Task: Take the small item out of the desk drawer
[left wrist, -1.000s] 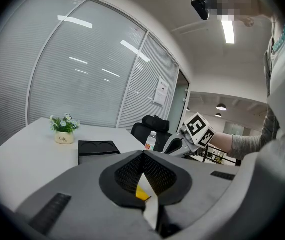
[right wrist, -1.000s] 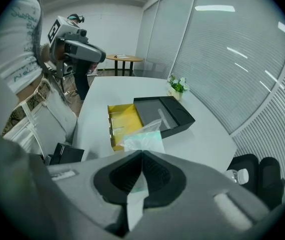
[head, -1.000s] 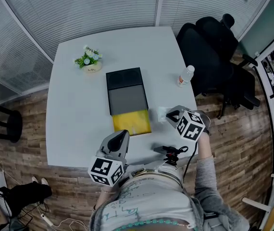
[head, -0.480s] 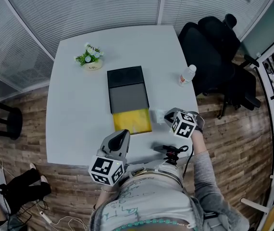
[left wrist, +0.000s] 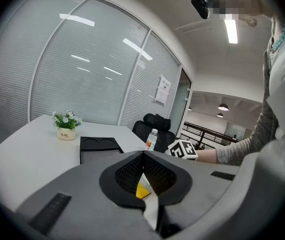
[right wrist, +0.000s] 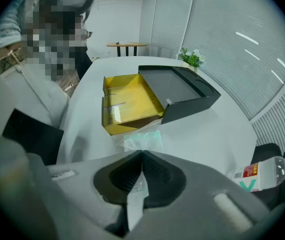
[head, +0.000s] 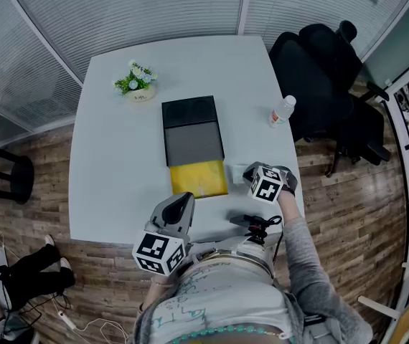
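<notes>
A black desk organiser (head: 190, 124) lies on the white table (head: 111, 170), its yellow drawer (head: 199, 178) pulled out toward me. The drawer (right wrist: 127, 104) looks bare inside in the right gripper view. My right gripper (head: 250, 175) points steeply down just right of the drawer. It is shut on a small clear plastic bag (right wrist: 140, 140), which hangs out past the jaw tips close above the tabletop. My left gripper (head: 184, 199) hovers near the table's front edge, below the drawer, jaws shut with nothing between them (left wrist: 143, 154).
A water bottle (head: 281, 111) stands at the table's right edge and a small potted plant (head: 138, 82) at the back left. A black office chair (head: 319, 70) is beyond the right side. Bare tabletop lies left of the organiser.
My right gripper has come down toward the table beside the open drawer, still holding the clear bag. The left gripper has stayed where it was.
</notes>
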`<control>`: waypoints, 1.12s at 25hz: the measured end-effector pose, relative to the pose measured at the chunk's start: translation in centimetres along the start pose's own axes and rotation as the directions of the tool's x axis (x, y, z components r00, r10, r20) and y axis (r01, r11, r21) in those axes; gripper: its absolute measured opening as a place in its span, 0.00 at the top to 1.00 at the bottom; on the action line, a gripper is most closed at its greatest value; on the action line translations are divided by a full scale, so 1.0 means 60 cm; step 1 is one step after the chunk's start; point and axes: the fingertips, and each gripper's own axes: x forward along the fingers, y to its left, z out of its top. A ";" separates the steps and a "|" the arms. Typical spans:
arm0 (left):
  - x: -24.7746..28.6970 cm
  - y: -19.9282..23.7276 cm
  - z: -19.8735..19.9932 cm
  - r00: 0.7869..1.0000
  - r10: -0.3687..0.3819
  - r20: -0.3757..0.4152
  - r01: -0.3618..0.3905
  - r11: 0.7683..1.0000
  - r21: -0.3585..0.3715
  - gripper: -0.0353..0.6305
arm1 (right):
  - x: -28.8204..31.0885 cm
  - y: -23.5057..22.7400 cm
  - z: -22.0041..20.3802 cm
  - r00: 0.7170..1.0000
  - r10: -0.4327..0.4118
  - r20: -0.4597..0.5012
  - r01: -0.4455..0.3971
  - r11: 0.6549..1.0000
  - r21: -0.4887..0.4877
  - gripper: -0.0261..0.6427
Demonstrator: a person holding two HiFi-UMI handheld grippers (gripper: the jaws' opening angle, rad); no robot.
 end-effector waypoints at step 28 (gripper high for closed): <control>0.012 -0.003 -0.006 0.999 -0.024 -0.022 0.024 1.000 -0.003 0.95 | 0.072 0.006 -0.040 0.999 0.006 -0.048 -0.004 0.998 0.058 0.95</control>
